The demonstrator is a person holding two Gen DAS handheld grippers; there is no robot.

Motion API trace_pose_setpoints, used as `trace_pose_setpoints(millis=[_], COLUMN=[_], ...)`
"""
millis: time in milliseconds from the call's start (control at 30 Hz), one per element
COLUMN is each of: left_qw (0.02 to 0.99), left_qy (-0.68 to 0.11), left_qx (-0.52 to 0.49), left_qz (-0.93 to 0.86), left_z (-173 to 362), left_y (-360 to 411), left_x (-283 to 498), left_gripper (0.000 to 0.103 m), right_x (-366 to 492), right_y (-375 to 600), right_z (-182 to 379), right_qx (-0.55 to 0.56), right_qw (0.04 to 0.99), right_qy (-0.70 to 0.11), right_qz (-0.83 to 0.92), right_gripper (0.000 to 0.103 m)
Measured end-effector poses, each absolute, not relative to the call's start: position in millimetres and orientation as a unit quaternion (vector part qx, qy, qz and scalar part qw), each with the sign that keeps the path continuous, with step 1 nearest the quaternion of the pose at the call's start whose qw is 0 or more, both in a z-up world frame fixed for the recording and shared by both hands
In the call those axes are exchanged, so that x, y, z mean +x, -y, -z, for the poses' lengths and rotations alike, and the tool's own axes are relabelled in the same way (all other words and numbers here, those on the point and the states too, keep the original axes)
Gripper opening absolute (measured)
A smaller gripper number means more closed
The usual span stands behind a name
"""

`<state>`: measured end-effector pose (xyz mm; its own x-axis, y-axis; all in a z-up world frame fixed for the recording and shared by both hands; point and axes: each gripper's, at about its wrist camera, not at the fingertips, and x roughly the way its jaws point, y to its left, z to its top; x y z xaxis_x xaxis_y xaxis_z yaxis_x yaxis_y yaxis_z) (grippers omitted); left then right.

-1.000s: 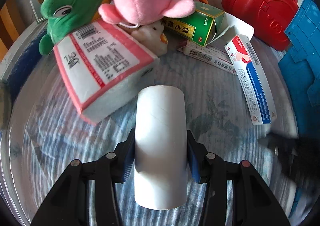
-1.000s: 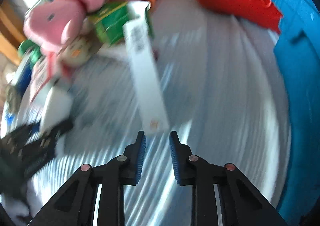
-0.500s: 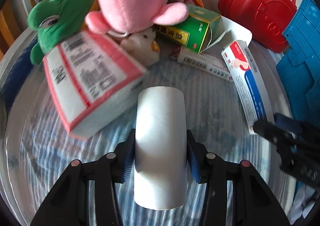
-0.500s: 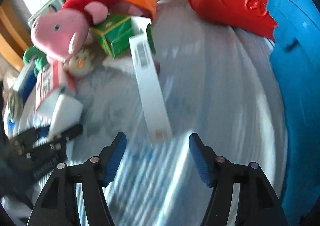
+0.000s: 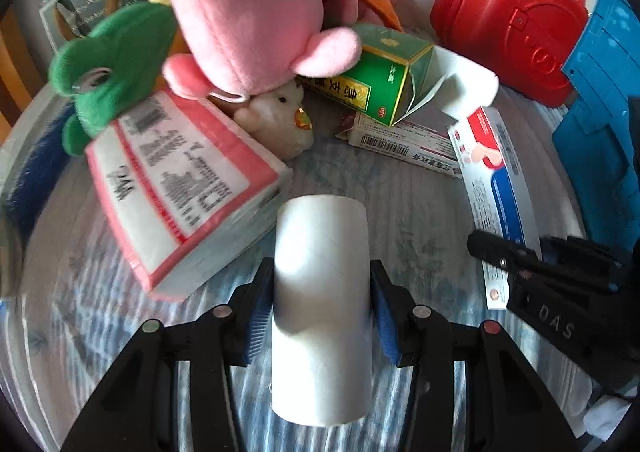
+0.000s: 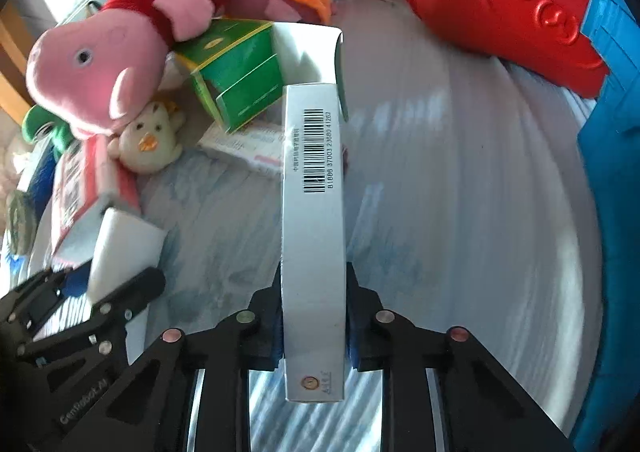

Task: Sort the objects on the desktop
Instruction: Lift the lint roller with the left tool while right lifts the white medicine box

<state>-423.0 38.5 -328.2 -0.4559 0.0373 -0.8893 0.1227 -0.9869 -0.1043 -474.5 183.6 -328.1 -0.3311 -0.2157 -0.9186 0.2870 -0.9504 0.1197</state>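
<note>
My left gripper (image 5: 320,316) is shut on a white paper roll (image 5: 320,252), held just above the blue-patterned cloth (image 5: 416,220). My right gripper (image 6: 313,316) has its jaws closing on the near end of a long white box (image 6: 312,212) with a barcode, and both pads press on its sides. From the left wrist view the same box shows its red and blue face (image 5: 496,188), with the right gripper (image 5: 504,260) at its near end. The right wrist view has the left gripper (image 6: 100,292) and its roll (image 6: 124,248) at lower left.
A pile sits at the back: pink plush (image 5: 248,12), green frog plush (image 5: 112,60), pink tissue pack (image 5: 176,180), small chick toy (image 5: 280,120), green carton (image 5: 372,80), flat barcoded box (image 5: 400,144). A red case (image 5: 508,12) and blue bin (image 5: 600,112) stand right.
The right gripper opened wide around the long box's near end, then closed on it. The left gripper kept its grip on the roll and barely shifted.
</note>
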Motion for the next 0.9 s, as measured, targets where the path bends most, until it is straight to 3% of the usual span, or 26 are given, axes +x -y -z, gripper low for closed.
trace_pose_setpoints(millis=[233,533,900], left_qw=[0.031,0.032,0.004], left_qy=[-0.074,-0.064,-0.039], left_qx=[0.485,0.405,0.323], left_qz=[0.871,0.911,0.946], left_z=[277.5,188.3,116.8], left_y=[-34.6,-39.9,-33.1], left_x=[-367.2,-290.4,-219.5], left_gripper=[0.045,0.045,0.045], right_x=[-415.7,-346.1,-269.2], right_y=[-191.4,-185.6,-189.1], right_z=[299.7,212.9,130.0], right_qx=[0.551,0.477,0.406], right_qw=[0.167,0.195,0.169], right_qy=[-0.026,-0.037,-0.028], right_qz=[0.817,0.856,0.898], right_gripper=[0.023,0.023,0.023])
